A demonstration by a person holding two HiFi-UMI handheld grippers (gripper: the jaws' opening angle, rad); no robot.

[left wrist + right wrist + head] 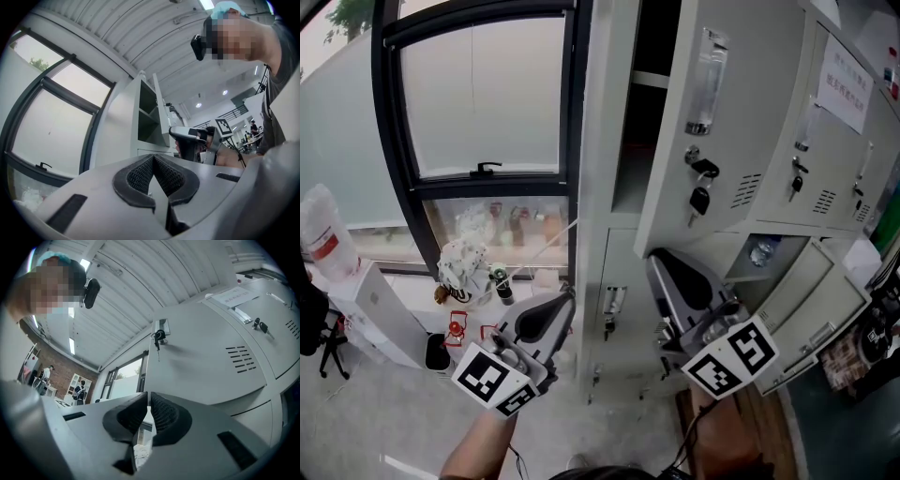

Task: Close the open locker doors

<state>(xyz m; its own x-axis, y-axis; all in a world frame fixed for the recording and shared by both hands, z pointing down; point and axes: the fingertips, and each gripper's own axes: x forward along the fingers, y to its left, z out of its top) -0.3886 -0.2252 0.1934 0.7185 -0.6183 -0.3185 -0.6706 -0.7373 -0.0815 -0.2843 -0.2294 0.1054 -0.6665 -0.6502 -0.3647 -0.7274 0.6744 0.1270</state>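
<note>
Both tongs are pressed together and empty. Left tongs [570, 296] sit low beside the locker [609, 187] frame's left edge. Right tongs [655, 257] sit just below the upper open door [750, 103], with air between. That door stands upright, hinged at its right, keys [701, 178] on its left edge, beside the dark compartment [637, 112]. Farther right, a lower door [811, 300] stands open.

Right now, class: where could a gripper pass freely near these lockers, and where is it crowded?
Free: the gap between the locker frame and the swung-out upper door; bare floor between the white box and the left gripper. Crowded: the clutter under the window, and the lower doors ajar at right.
</note>
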